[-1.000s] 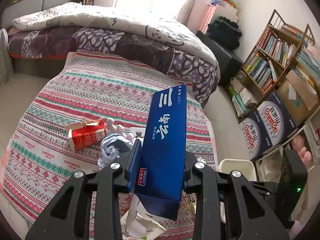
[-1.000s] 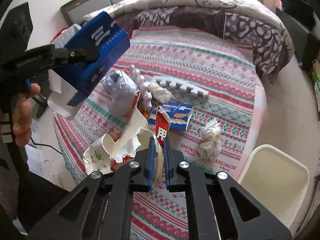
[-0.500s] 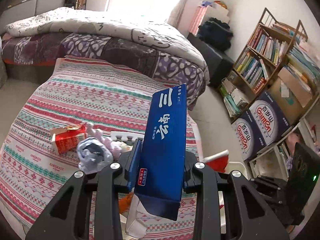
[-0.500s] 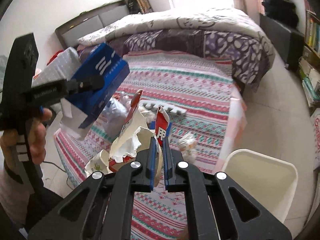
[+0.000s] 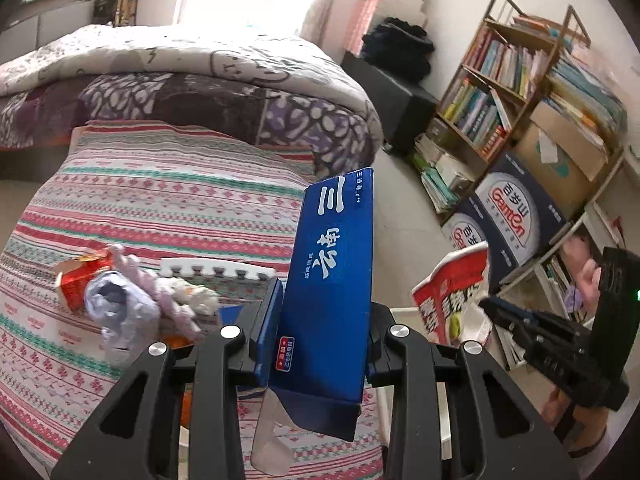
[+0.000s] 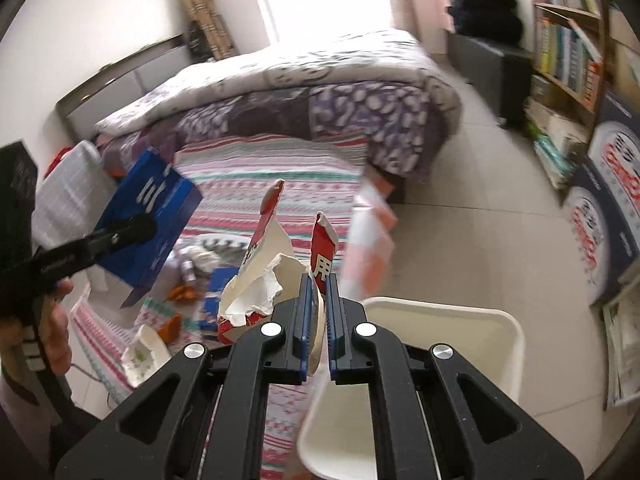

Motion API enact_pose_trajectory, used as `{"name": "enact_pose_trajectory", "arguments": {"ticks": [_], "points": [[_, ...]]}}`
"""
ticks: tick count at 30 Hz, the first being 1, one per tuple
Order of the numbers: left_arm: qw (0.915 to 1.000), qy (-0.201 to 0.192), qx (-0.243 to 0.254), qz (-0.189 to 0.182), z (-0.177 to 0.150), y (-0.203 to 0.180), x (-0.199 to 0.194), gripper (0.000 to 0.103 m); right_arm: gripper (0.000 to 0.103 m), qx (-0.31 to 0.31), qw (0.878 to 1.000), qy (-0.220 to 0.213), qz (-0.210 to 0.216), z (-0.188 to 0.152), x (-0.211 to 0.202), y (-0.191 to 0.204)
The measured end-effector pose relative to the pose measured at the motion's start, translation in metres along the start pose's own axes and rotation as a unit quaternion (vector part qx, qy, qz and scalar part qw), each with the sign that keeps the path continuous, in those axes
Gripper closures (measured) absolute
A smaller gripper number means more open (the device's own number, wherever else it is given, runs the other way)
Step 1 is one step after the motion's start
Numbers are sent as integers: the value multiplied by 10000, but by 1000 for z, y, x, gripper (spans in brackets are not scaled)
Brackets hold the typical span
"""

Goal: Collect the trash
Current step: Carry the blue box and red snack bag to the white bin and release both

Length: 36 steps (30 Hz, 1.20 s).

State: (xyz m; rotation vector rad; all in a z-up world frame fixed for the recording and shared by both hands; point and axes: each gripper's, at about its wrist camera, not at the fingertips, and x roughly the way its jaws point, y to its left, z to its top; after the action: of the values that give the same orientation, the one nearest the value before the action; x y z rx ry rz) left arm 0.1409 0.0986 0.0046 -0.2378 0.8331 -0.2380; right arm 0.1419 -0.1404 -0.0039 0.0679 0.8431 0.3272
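Note:
My left gripper (image 5: 320,316) is shut on a long blue carton (image 5: 334,256) and holds it in the air above the striped bedspread (image 5: 168,196); it also shows in the right wrist view (image 6: 154,216). My right gripper (image 6: 317,292) is shut on a torn red-and-white carton (image 6: 276,264), which also shows in the left wrist view (image 5: 452,292), just above the rim of the white bin (image 6: 440,316). On the bedspread lie a red carton (image 5: 74,280), a crumpled paper ball (image 5: 116,300) and a white foam strip (image 5: 216,272).
A bookshelf (image 5: 520,92) and printed boxes (image 5: 516,216) stand on the floor at the right. A folded quilt (image 5: 180,64) covers the far end of the bed. A paper cup (image 6: 140,354) and orange scraps (image 6: 180,292) lie near the bed's edge.
Both grippers have swung right, away from the trash pile toward the white bin. The right gripper has lifted the torn carton from the bed to above the bin's rim. Both grips are unchanged.

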Motion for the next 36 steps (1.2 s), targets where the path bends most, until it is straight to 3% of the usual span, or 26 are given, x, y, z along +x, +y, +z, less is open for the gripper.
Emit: {"name": "enact_pose_trajectory", "arguments": {"ticks": [16,19,23,27,30,36], "points": [[9976,333,494,-354,-20,-66,32,69,97,762,9920,149,-992,-13,-14,-72],[9965,420,585,-415,-25,-79,41,69,83,992,9883,163,-1150,-15,-16,-86],[9952,505,686,-477,-30,-93,48,69,51,1149,9830,22,-1429,-16,-24,-99],[9938,567,788,-550,-35,-107,53,69,32,1320,9758,-218,-1730,-17,-36,-112],[9926,612,862,-600,-39,-118,57,69,21,1422,9698,-372,-1948,-17,-44,-120],[9898,709,1010,-705,-49,-140,64,69,11,1605,9580,-703,-2271,-19,-59,-132]]}}
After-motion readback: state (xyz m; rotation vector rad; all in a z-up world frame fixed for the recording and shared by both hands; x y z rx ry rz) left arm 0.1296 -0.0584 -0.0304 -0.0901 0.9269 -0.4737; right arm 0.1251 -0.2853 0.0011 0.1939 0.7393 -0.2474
